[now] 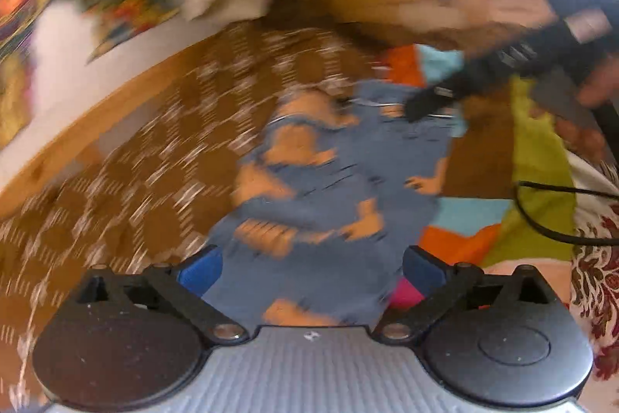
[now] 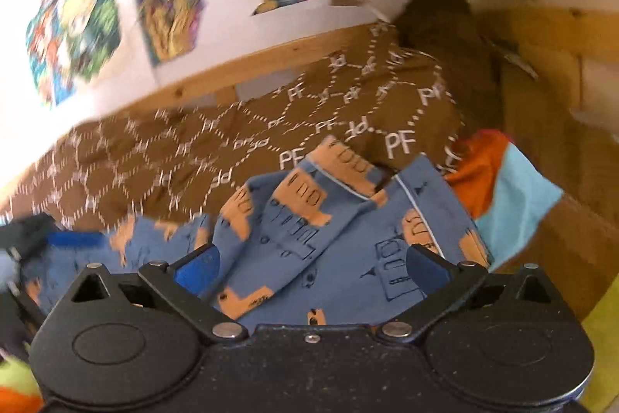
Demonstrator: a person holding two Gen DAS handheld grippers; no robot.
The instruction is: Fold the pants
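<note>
Looking down through both cameras, I see the blue pants (image 2: pixel 309 239) with the orange print lying on the brown bed cover (image 2: pixel 185 157) that has white letters on it. The pants sit in a loose heap, a bit crumpled, with a colorful patchwork blanket (image 2: pixel 503 177) poking out just beside them. My right gripper (image 2: pixel 309 269) has its tongs spread wide, with nothing in them, and the cloth lies right in front of the gap. I think I hold them wide like that so I can take a good bite of cloth. My left gripper (image 1: pixel 309 269) is spread wide too and holds nothing; the pants (image 1: pixel 332 188) lie just ahead of it. That view is very blurry, so I cannot tell small things there. From the left side I can see the right gripper (image 1: pixel 433 99) hanging over the far end of the pants. I think the two sit at opposite ends so I can pull the pants flat. The folding does not look started yet.
</note>
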